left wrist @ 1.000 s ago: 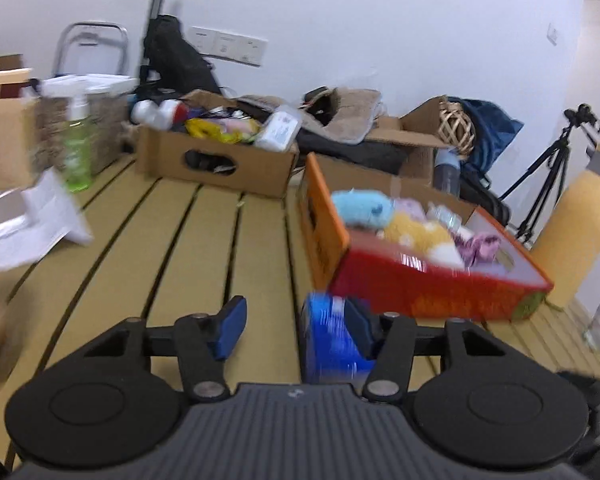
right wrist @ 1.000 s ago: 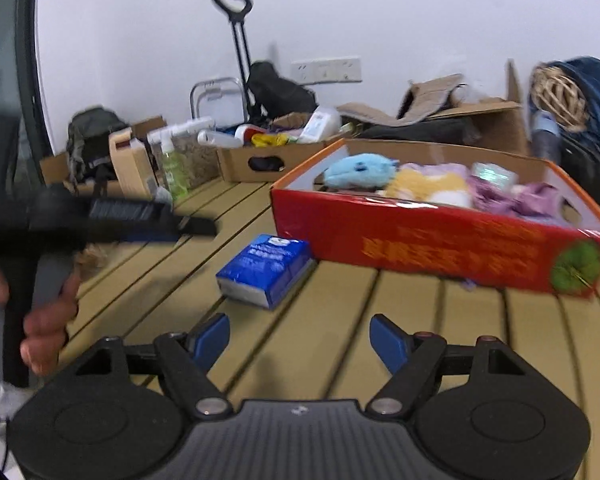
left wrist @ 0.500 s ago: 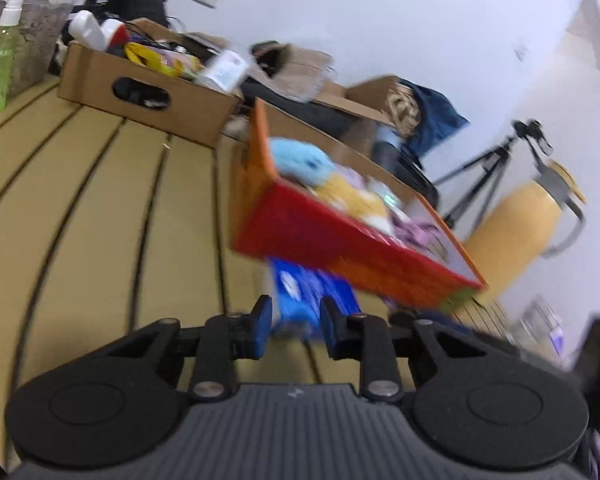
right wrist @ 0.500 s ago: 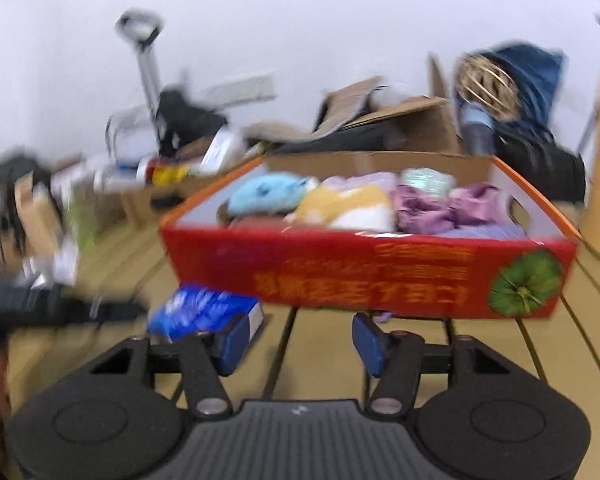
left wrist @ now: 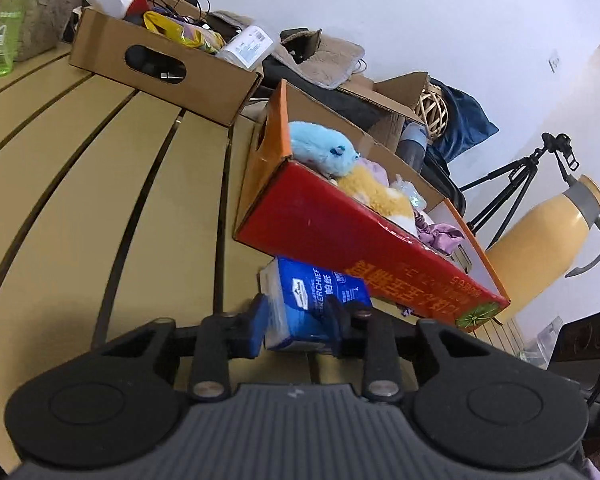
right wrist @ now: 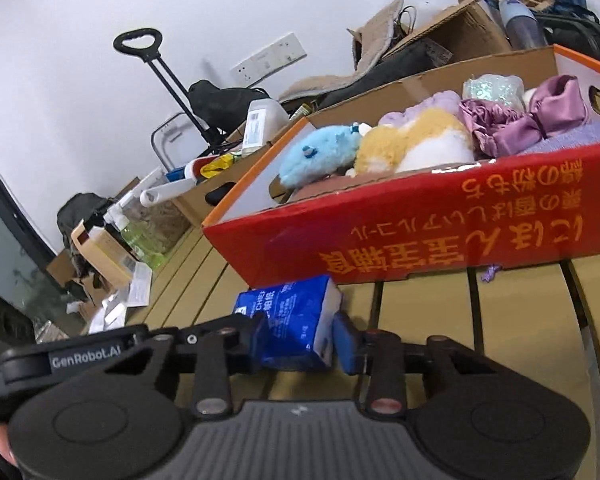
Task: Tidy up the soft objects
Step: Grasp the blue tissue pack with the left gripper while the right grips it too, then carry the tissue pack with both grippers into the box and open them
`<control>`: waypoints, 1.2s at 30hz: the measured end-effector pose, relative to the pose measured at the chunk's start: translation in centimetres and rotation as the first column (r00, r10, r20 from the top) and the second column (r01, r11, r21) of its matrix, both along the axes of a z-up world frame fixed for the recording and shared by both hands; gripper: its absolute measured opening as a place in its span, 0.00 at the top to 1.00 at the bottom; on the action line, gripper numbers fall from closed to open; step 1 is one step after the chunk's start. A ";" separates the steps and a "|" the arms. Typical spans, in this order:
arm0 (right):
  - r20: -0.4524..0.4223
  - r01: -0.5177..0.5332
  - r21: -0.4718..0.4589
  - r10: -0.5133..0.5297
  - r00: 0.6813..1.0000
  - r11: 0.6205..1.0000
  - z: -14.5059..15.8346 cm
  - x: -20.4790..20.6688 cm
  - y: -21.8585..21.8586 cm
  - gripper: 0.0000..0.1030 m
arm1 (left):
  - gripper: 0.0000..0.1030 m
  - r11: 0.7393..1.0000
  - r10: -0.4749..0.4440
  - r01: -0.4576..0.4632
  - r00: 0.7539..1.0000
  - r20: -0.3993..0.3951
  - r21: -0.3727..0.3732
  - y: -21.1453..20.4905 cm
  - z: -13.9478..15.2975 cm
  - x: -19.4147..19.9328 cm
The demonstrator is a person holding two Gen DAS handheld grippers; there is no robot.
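Note:
A blue tissue pack [left wrist: 320,292] lies on the slatted wooden table [left wrist: 80,180], right against the front of a red carton [left wrist: 320,220]. My left gripper [left wrist: 296,326] is shut on the pack, pads pressing its two sides. In the right wrist view the same pack [right wrist: 288,308] sits between the fingers of my right gripper [right wrist: 300,338], whose jaws are closing and touch both ends. The left gripper's black body [right wrist: 80,356] reaches in from the left. The carton [right wrist: 420,232] holds a blue plush [right wrist: 316,154], a yellow plush [right wrist: 412,144] and purple cloth [right wrist: 520,120].
A brown cardboard box [left wrist: 160,64] of mixed items stands behind the carton, a green spray bottle [left wrist: 4,28] at far left. A yellow jug [left wrist: 540,236] and a tripod [left wrist: 520,176] stand to the right. Papers and boxes [right wrist: 108,252] crowd the table's left end.
Both grippers have moved in on the tissue pack and narrowed their jaws around it. Both views have rolled, so the table and carton now look tilted.

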State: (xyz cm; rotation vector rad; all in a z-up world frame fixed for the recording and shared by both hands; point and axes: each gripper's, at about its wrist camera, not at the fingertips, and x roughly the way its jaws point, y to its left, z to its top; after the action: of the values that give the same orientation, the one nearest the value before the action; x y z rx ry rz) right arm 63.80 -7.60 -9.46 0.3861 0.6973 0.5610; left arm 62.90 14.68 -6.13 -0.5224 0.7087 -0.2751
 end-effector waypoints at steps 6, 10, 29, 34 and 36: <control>0.070 -0.012 -0.023 0.014 0.997 1.000 1.4 -4.6 -2.3 0.74 | 0.73 1.000 0.019 -0.019 0.999 0.036 0.002 -2.8 1.4 -4.9; 0.131 0.007 -0.038 -0.002 0.991 0.999 2.7 -9.3 -5.8 0.75 | 0.73 1.000 -0.023 0.021 0.996 0.084 0.019 -6.4 2.6 -8.9; 0.266 0.124 -0.005 -0.118 0.957 0.992 12.8 8.4 -10.3 0.75 | 0.72 0.981 -0.156 0.122 0.961 0.231 0.152 -12.3 12.5 11.5; 0.220 0.137 -0.108 -0.111 0.969 0.985 8.3 15.9 -7.7 0.76 | 0.72 0.969 -0.186 0.146 0.962 0.202 0.199 -11.0 8.2 17.4; 0.185 0.134 -0.132 -0.109 0.977 0.982 6.7 17.1 -7.5 0.76 | 0.71 0.965 -0.173 0.130 0.968 0.184 0.227 -10.4 6.5 18.1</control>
State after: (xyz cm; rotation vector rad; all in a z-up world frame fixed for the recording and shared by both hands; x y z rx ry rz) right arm 80.92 -15.12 -2.79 0.2386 0.5353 0.4197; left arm 80.97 4.29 0.34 -0.2308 0.5721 -0.3860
